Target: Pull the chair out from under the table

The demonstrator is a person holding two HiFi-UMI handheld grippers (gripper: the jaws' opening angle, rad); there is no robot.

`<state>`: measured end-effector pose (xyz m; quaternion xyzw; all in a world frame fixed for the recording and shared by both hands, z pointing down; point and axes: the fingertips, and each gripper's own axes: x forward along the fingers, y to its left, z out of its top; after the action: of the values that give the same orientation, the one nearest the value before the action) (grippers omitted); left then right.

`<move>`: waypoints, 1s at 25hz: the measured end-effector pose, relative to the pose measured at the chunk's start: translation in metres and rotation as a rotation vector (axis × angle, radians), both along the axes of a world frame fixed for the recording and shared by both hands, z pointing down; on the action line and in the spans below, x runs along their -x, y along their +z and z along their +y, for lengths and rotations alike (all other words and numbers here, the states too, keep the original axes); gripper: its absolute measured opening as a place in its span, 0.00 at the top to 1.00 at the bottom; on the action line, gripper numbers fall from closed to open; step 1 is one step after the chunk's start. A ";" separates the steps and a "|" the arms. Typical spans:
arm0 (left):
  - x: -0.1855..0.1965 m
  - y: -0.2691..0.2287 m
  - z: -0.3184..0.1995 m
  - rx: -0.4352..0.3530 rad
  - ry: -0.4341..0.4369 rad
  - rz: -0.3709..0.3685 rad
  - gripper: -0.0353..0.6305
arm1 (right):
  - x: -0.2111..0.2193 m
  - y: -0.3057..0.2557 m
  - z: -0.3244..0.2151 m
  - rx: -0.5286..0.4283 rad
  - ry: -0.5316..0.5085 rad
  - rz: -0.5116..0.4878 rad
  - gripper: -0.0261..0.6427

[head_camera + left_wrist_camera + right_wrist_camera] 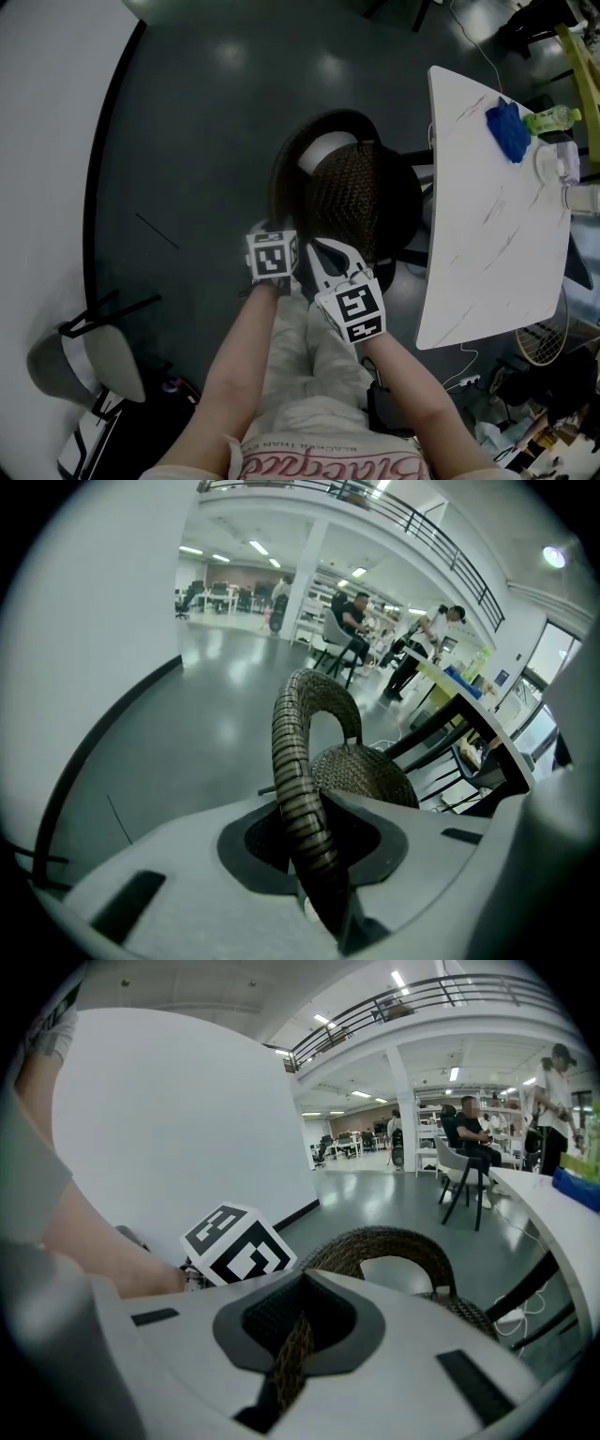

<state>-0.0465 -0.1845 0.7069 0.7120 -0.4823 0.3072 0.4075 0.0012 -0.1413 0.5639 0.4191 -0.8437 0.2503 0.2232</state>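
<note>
A dark woven chair (352, 197) with a looped back rim stands on the grey floor, its seat partly under the left edge of the white marble-look table (478, 234). My left gripper (274, 246) is at the near left of the rim. In the left gripper view the woven rim (298, 752) runs down between the jaws, and the left gripper (314, 841) is shut on it. My right gripper (325, 251) sits just to the right on the same rim. In the right gripper view the right gripper (292, 1354) pinches the woven rim (394, 1241).
On the table's far end lie a blue cloth (508, 129) and a green bottle (551, 119). A grey chair (89, 361) stands at the lower left by a white curved wall (47, 141). Cables (469, 375) lie under the table's near end. People sit in the distance.
</note>
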 end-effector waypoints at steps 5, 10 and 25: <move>0.013 -0.002 -0.003 0.013 -0.063 0.008 0.86 | 0.004 -0.002 0.003 -0.006 -0.012 0.007 0.96; 0.041 -0.003 -0.003 0.016 -0.097 0.002 0.87 | 0.011 -0.004 0.001 -0.013 -0.038 0.015 0.96; 0.143 -0.006 0.000 0.029 -0.156 -0.024 0.87 | 0.057 -0.006 0.006 -0.026 -0.134 0.031 0.96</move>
<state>-0.1891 -0.1842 0.7013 0.6625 -0.5366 0.2902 0.4347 -0.0554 -0.1358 0.5581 0.3682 -0.8696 0.2172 0.2471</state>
